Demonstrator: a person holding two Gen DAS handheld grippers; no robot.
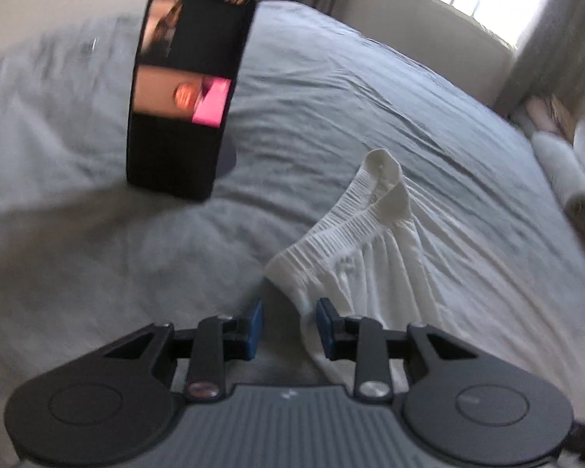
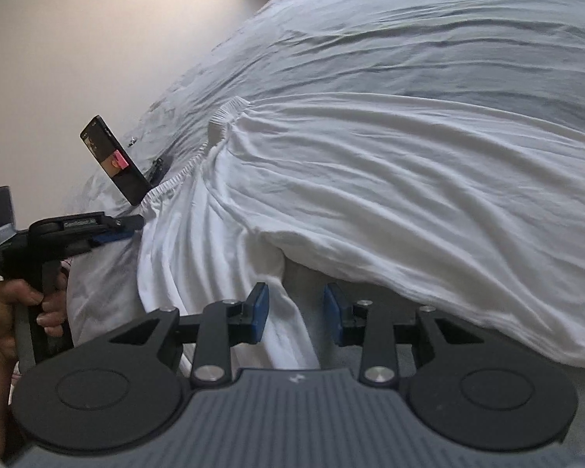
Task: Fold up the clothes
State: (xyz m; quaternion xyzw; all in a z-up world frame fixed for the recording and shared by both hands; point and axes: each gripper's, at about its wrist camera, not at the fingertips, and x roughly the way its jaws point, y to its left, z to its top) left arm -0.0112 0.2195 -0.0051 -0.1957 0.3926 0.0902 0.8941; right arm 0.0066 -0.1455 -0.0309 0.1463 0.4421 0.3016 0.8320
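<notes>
White garment (image 2: 370,195), both tongs (image 2: 296,312) parted, low

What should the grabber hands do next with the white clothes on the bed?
Probably close the left gripper on the white garment's elastic waistband. Both it and the right gripper are open, with cloth lying between the fingers, so nothing is gripped yet.

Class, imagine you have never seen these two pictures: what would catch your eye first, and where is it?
A white garment with a gathered elastic waistband sprawls across the grey bed sheet. A black phone with a lit pink patch on its screen stands up above the sheet, left of the waistband. Both the left gripper and right gripper have jaws open at the cloth's edge.
</notes>
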